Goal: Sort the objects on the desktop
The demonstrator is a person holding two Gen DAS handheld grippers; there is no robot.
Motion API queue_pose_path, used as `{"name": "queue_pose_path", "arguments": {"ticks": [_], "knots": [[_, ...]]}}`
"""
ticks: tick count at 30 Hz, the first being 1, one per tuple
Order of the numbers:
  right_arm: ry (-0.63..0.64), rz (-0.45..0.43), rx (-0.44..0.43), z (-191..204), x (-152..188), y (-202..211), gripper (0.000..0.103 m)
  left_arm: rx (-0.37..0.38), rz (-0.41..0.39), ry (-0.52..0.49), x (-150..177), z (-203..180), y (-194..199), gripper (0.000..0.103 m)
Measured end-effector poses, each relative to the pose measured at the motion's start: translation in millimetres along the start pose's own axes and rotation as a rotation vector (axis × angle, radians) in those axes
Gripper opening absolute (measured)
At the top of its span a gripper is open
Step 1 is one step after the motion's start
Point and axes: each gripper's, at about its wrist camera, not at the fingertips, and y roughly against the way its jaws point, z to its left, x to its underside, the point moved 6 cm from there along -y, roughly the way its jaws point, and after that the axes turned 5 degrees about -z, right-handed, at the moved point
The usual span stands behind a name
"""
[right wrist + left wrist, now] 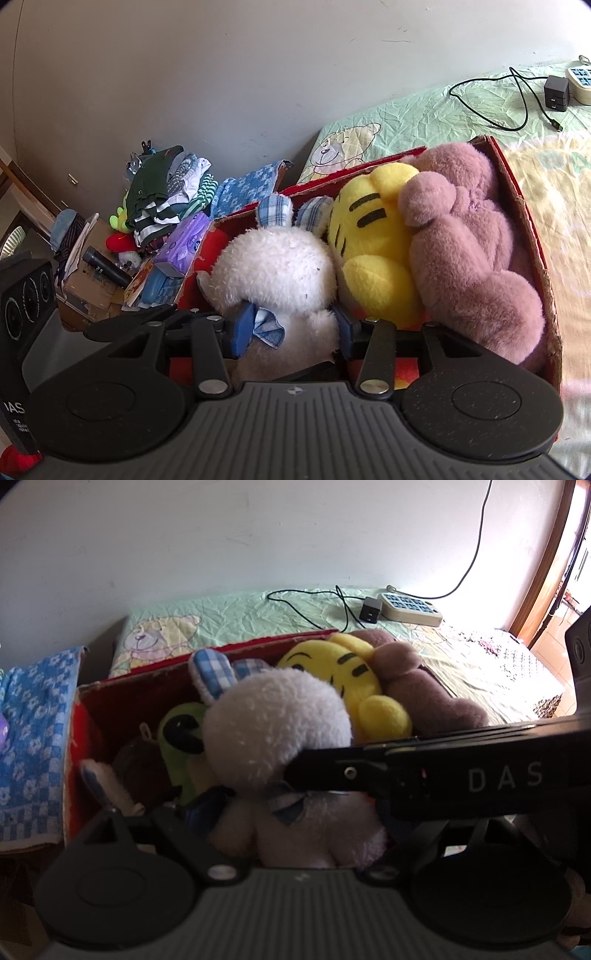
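A red box [517, 206] stands on the bed, filled with plush toys. A white bunny [273, 266] with checked ears lies at its near side, next to a yellow plush [369, 236] and a mauve plush [472, 229]. My right gripper [291, 328] is shut on the bunny's neck, its blue pads pressed in at both sides. In the left wrist view the bunny [273, 720] sits between the wide jaws of my left gripper [295, 812]. The right gripper's finger [325, 771] crosses in front and hides the left gripper's right finger. A green plush [181, 731] and a brown one [136, 764] lie deeper left.
A power strip [410, 607], a black charger [370, 609] and a cable lie on the green sheet behind the box. A blue flowered towel [33, 731] is left of the box. A clothes pile [166, 192] and a purple tissue pack [184, 243] crowd the far left.
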Motion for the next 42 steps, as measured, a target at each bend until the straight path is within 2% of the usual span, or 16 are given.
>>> {"name": "queue_pose_path", "arguments": {"ticks": [13, 18, 22, 23, 24, 25, 26, 29, 38, 42], "knots": [[0.027, 0.009, 0.049, 4.0, 1.0, -0.8, 0.050, -0.025, -0.024, -0.001, 6.5, -1.8, 2.8, 0.088], [0.041, 0.016, 0.068, 5.9, 0.6, 1.3, 0.050, -0.051, -0.007, -0.016, 6.9, -3.7, 4.0, 0.089], [0.041, 0.028, 0.066, 4.8, -1.8, 1.0, 0.050, -0.044, 0.008, -0.008, 4.9, -0.3, 4.9, 0.089], [0.038, 0.032, 0.065, 4.7, -3.1, 0.6, 0.050, -0.044, 0.012, -0.009, 3.6, 0.4, 4.7, 0.089], [0.034, 0.035, 0.064, 4.6, -4.1, 0.2, 0.050, -0.048, 0.017, -0.008, 2.4, 1.5, 4.0, 0.094], [0.031, 0.036, 0.063, 4.8, -4.2, -0.6, 0.050, -0.060, 0.021, -0.004, 1.6, 3.8, 2.5, 0.102], [0.031, 0.037, 0.063, 5.0, -3.9, -2.0, 0.050, -0.069, 0.025, 0.005, 1.7, 6.9, 0.5, 0.103], [0.032, 0.043, 0.057, 7.7, -1.9, -7.7, 0.051, -0.033, 0.031, 0.082, 4.0, 17.2, -2.3, 0.102], [0.015, 0.052, 0.020, 12.6, 2.5, -12.2, 0.050, -0.020, 0.008, 0.133, 2.8, 23.0, 2.5, 0.102], [-0.007, 0.055, 0.024, 10.4, 3.0, -10.2, 0.055, -0.013, 0.011, 0.163, 7.8, 24.6, 2.1, 0.102]]}}
